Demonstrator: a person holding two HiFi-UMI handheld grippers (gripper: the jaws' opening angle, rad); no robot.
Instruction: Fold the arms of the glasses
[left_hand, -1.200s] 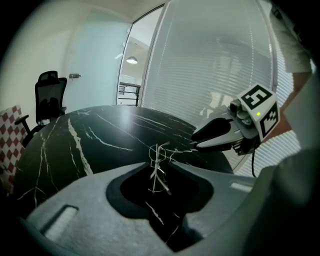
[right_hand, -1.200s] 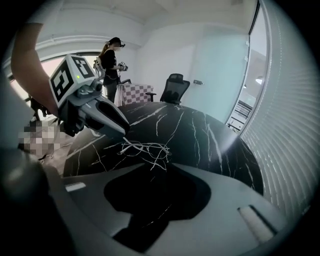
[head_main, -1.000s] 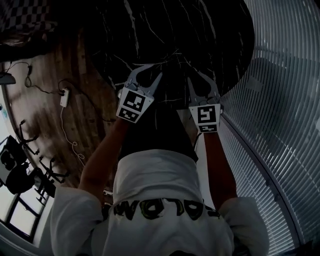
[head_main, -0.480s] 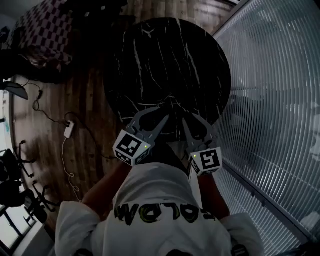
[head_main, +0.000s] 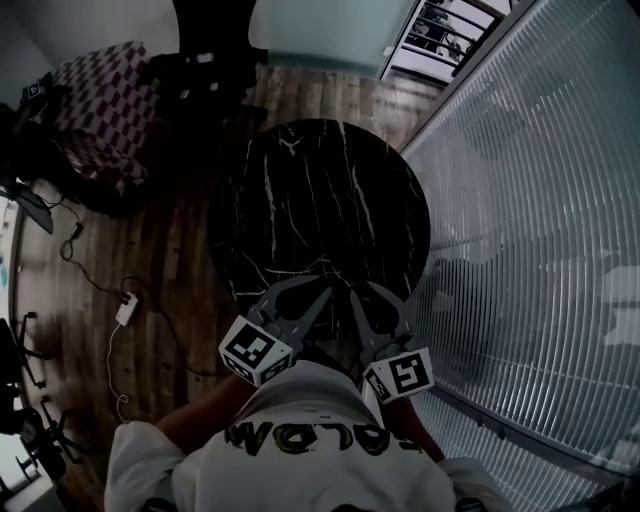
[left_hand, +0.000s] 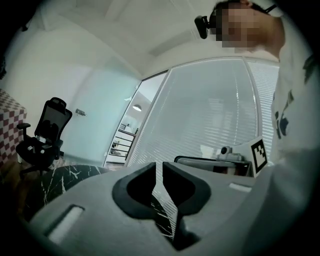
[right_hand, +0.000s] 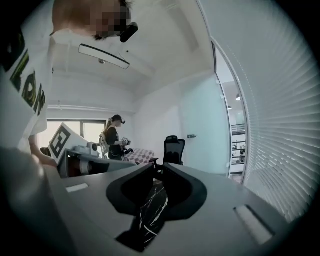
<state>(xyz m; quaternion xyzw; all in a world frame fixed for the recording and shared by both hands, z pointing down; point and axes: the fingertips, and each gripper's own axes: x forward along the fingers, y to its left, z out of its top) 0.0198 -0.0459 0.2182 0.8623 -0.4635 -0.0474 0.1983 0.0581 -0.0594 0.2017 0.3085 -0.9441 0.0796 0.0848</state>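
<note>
No glasses show in any view. The round black marble table (head_main: 320, 200) lies bare below me. Both grippers are held high and close to my chest, above the table's near edge, pointing almost level. My left gripper (head_main: 322, 292) (left_hand: 158, 167) has its jaws a narrow slit apart, with nothing between them. My right gripper (head_main: 356, 295) (right_hand: 158, 167) has just been closing its jaws. Only a thin gap is left between its tips and nothing is in it. Through each gripper's jaws I see only the marble top (right_hand: 155, 210) below.
A wall of slatted blinds (head_main: 530, 250) runs along the right. A checked seat (head_main: 100, 100) and a power strip (head_main: 127, 310) sit on the wood floor to the left. An office chair (left_hand: 42, 132) and another person (right_hand: 114, 137) are across the room.
Both grippers have risen from just over the table to chest height. The table now looks smaller and farther below. The right jaws have narrowed.
</note>
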